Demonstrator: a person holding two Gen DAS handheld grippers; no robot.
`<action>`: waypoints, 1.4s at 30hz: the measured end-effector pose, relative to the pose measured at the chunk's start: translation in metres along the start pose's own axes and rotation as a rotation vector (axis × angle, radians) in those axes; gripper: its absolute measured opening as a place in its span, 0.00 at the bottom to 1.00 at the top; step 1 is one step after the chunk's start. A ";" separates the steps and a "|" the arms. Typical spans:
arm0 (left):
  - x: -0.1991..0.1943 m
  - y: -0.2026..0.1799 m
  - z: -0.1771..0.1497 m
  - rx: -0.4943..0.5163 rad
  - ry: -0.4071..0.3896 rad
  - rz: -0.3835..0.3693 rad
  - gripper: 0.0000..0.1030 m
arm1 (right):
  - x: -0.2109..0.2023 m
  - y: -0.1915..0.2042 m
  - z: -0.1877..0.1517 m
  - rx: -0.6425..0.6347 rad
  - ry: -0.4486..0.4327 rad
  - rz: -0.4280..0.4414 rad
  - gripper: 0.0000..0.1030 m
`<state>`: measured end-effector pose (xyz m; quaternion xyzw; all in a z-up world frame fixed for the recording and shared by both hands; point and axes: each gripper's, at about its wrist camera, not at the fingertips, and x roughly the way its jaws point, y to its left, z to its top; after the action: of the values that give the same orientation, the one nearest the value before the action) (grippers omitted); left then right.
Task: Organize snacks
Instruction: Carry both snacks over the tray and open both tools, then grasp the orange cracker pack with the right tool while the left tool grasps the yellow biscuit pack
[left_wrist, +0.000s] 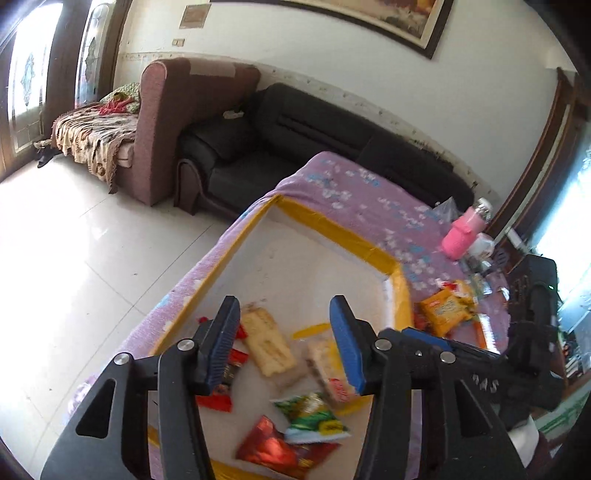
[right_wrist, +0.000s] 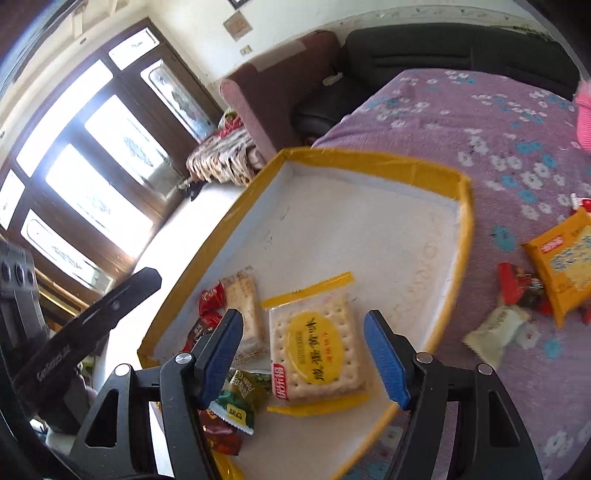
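Note:
A shallow white box with a yellow taped rim lies on a purple flowered tablecloth. Several snacks lie inside: a clear cracker pack, a yellow-label cracker pack, a green packet and red packets. My left gripper is open and empty above them. My right gripper is open and empty, straddling the yellow-label cracker pack from above. An orange biscuit pack, a red candy and a white packet lie on the cloth right of the box.
A pink bottle stands at the table's far right among clutter. A black sofa and a maroon armchair stand beyond the table. White tiled floor lies to the left. The right gripper's body shows beside the left one.

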<state>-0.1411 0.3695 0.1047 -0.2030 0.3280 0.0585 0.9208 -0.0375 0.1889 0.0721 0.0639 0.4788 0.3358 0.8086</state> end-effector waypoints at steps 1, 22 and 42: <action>-0.006 -0.005 -0.001 -0.002 -0.011 -0.014 0.49 | -0.008 -0.006 0.000 0.009 -0.016 -0.002 0.68; -0.018 -0.101 -0.070 0.072 0.022 -0.113 0.60 | -0.207 -0.285 -0.072 0.471 -0.334 -0.375 0.71; 0.051 -0.226 -0.060 0.565 0.150 -0.177 0.66 | -0.130 -0.301 -0.039 0.320 -0.215 -0.492 0.77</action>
<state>-0.0814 0.1380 0.1063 0.0294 0.3792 -0.1308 0.9155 0.0341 -0.1287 0.0189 0.1079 0.4385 0.0418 0.8913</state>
